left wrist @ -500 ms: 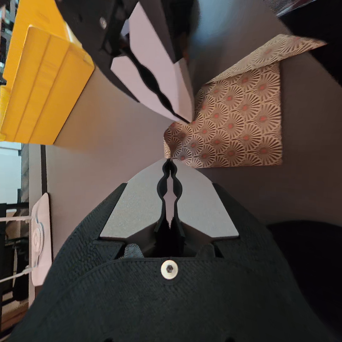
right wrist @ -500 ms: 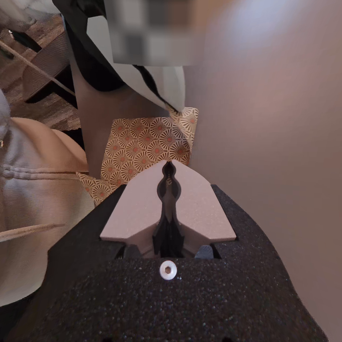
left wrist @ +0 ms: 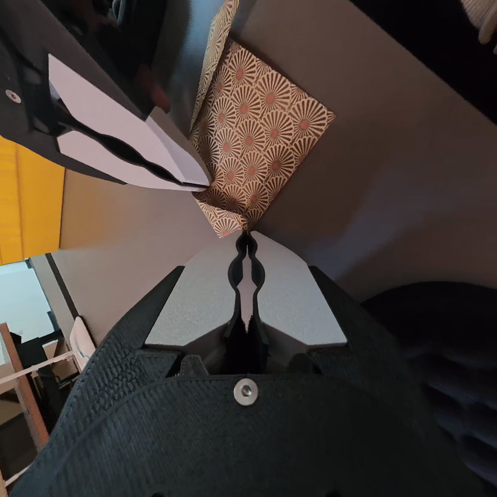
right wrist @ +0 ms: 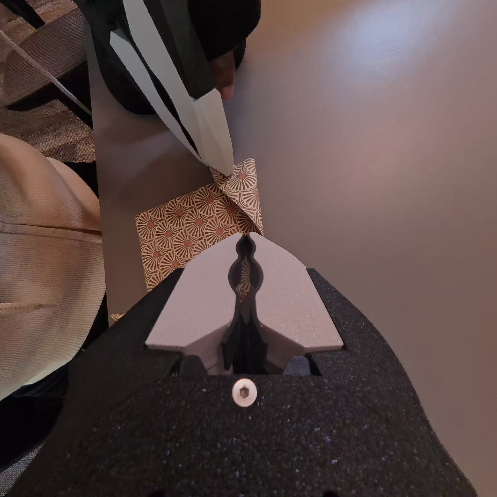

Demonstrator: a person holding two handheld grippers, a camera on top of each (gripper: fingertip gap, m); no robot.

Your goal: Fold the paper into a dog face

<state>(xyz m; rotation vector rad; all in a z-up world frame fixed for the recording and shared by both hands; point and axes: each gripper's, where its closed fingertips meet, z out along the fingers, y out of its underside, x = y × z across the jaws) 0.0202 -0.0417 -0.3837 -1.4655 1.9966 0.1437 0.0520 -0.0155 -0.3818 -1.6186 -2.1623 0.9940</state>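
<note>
Thin matt paper (left wrist: 255,139) with a printed pattern; smooth, faintly sheeny desk (left wrist: 376,161); rough grainy black plastic tool (left wrist: 247,235) body.

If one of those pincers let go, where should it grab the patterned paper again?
Probably at a raised corner of the patterned paper, coming in low from the side along the table. The flat middle offers no edge for jaws; the lifted, creased corners by the left gripper and right gripper do.

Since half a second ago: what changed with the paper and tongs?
The corner of the patterned paper pinched by the left tongs has been lifted and curled over toward the right tongs. Both tongs stay shut on the paper, which stays on the grey table.
</note>
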